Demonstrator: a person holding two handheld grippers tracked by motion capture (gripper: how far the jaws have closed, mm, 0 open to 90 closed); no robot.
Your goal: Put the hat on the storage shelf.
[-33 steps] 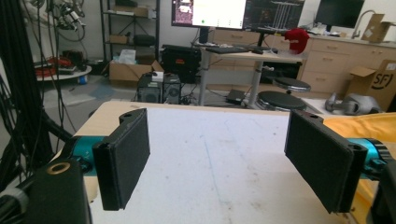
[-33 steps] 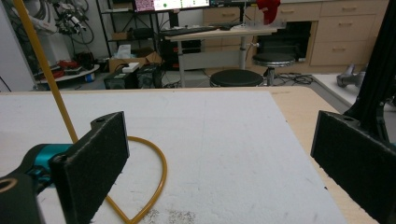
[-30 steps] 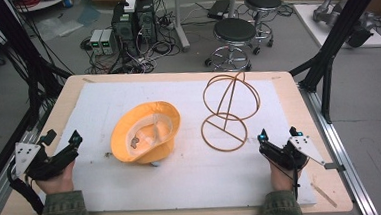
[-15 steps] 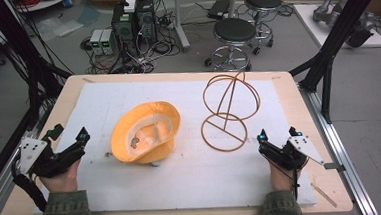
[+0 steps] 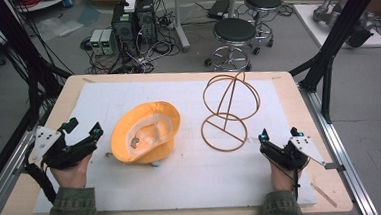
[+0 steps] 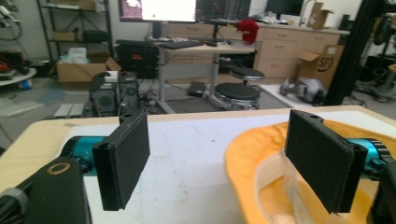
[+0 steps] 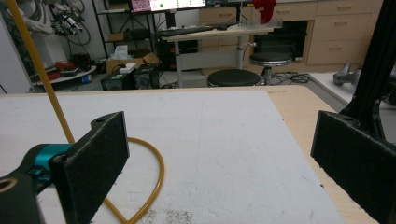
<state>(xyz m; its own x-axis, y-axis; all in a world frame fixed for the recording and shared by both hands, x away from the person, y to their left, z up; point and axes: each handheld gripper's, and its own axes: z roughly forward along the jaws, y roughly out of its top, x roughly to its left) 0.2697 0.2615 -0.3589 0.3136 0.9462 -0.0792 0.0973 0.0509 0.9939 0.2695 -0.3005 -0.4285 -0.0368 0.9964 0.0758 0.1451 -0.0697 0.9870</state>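
One yellow hat (image 5: 145, 136), opening upward, left tool (image 5: 84, 135) near

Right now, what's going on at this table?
A person holds a gripper in each hand over a white mat. The left gripper, jaws open, sits just beside the upturned yellow hat, one jaw near its brim. The right gripper, also open, rests near the base ring of the wire hat stand. Nothing is gripped yet.
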